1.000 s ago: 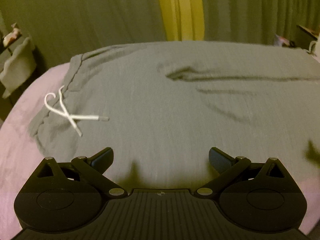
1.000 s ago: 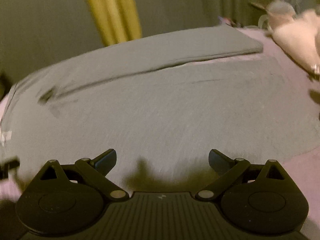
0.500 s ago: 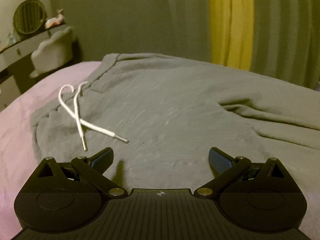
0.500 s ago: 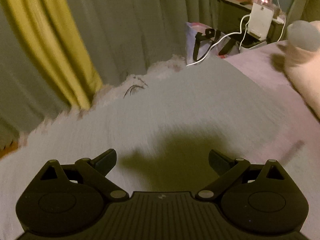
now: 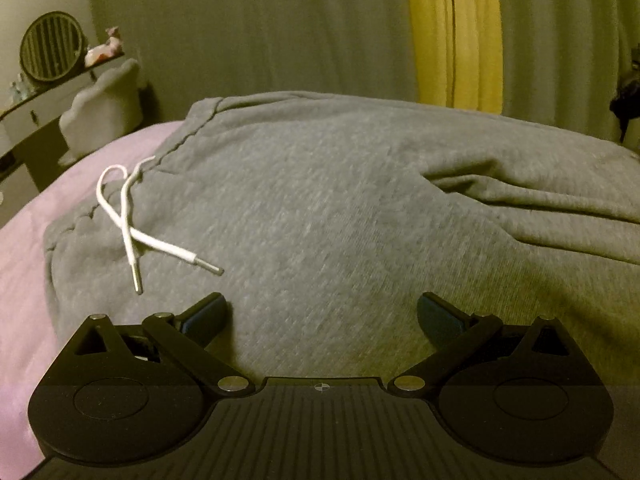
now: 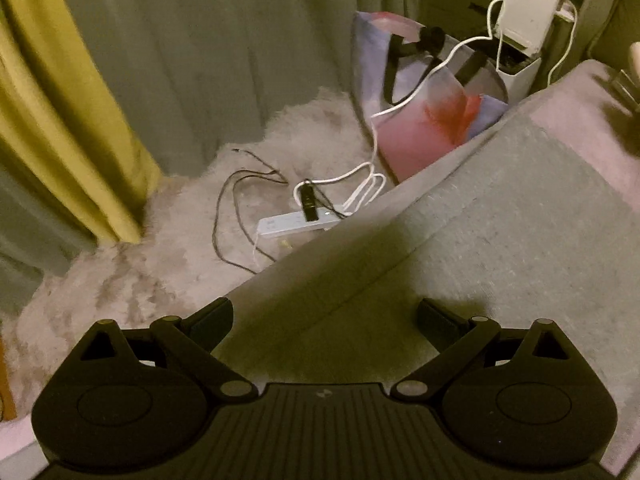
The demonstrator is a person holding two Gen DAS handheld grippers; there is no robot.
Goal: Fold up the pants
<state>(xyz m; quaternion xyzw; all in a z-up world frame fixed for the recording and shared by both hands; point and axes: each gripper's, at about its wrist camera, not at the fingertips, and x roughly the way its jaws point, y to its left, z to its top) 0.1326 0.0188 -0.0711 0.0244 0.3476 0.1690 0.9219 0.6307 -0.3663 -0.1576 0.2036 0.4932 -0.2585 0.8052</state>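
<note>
Grey sweatpants point(image 5: 340, 208) lie spread on a pink bed point(image 5: 24, 248), waistband at the left with a white drawstring point(image 5: 132, 220) crossed on the cloth. My left gripper point(image 5: 320, 316) hovers open just above the hip area, right of the drawstring ends, with nothing between its fingers. In the right wrist view a grey pant leg point(image 6: 500, 216) runs along the far edge of the bed. My right gripper point(image 6: 325, 320) stands open over that leg near the bed's edge, its left fingertip past the edge, and holds nothing.
Beyond the bed's edge a fluffy rug point(image 6: 192, 240) carries a white power strip point(image 6: 296, 224) and loose cables. A colourful tote bag point(image 6: 424, 120) and a white device point(image 6: 528, 28) stand behind. Grey and yellow curtains point(image 5: 452, 32) hang at the back. A shelf with a round fan point(image 5: 52, 52) is at the left.
My left gripper swung left toward the waistband and came closer to the drawstring. The right gripper travelled along the leg to the bed's far edge, so the floor and bag came into view.
</note>
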